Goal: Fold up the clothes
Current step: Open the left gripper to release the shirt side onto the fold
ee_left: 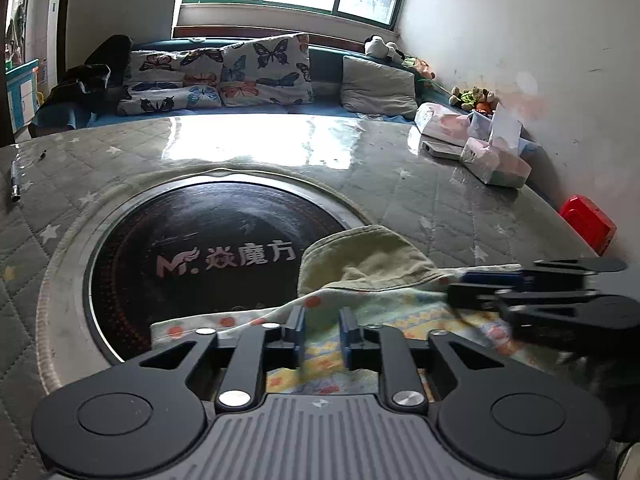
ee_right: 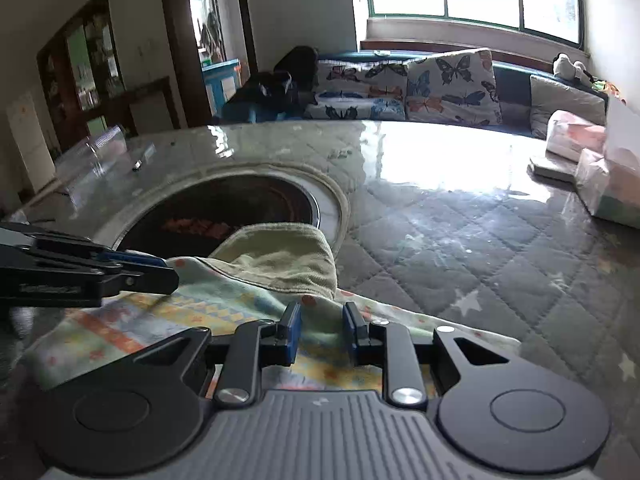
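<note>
We held the left gripper [ee_left: 320, 334] and right gripper [ee_right: 321, 336] low over the garment [ee_left: 372, 268], jaws parted, fingers pointing toward each other

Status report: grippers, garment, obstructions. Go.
Left gripper open over the garment. Right gripper open, same garment, nothing clamped. Garment bunched, partly over the round hotplate. Boxes far right, not in the way.
</note>
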Action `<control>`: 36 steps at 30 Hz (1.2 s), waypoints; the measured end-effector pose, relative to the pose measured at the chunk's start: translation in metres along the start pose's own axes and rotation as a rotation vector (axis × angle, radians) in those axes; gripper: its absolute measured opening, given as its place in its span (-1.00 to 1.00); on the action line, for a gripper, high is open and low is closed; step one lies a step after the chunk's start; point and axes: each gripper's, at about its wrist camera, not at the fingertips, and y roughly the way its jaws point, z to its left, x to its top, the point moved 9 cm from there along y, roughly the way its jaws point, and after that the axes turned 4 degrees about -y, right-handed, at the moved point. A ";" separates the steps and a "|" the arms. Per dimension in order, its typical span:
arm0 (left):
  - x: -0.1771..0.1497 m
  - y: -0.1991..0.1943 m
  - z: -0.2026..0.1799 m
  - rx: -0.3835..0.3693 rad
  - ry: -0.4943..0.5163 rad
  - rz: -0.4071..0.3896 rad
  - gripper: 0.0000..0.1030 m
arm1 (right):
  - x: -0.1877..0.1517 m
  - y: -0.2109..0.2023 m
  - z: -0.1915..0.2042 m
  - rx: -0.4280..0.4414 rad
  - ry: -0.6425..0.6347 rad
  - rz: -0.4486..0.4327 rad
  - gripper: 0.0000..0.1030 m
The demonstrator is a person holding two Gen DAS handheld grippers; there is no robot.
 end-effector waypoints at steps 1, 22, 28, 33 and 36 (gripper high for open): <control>0.000 0.002 -0.001 0.000 0.002 0.002 -0.50 | 0.001 0.003 -0.001 -0.002 0.001 -0.001 -0.56; -0.011 -0.014 -0.013 0.044 0.033 -0.041 0.13 | -0.013 -0.024 0.040 0.047 -0.105 -0.018 0.06; -0.027 -0.032 -0.017 0.040 0.049 -0.059 0.13 | -0.019 -0.033 0.045 0.050 -0.135 -0.017 0.11; -0.039 -0.042 -0.023 0.041 0.081 -0.070 0.13 | -0.032 -0.049 0.051 0.062 -0.157 -0.008 0.14; -0.049 -0.045 -0.027 0.049 0.104 -0.070 0.14 | -0.038 -0.056 0.056 0.066 -0.166 -0.011 0.14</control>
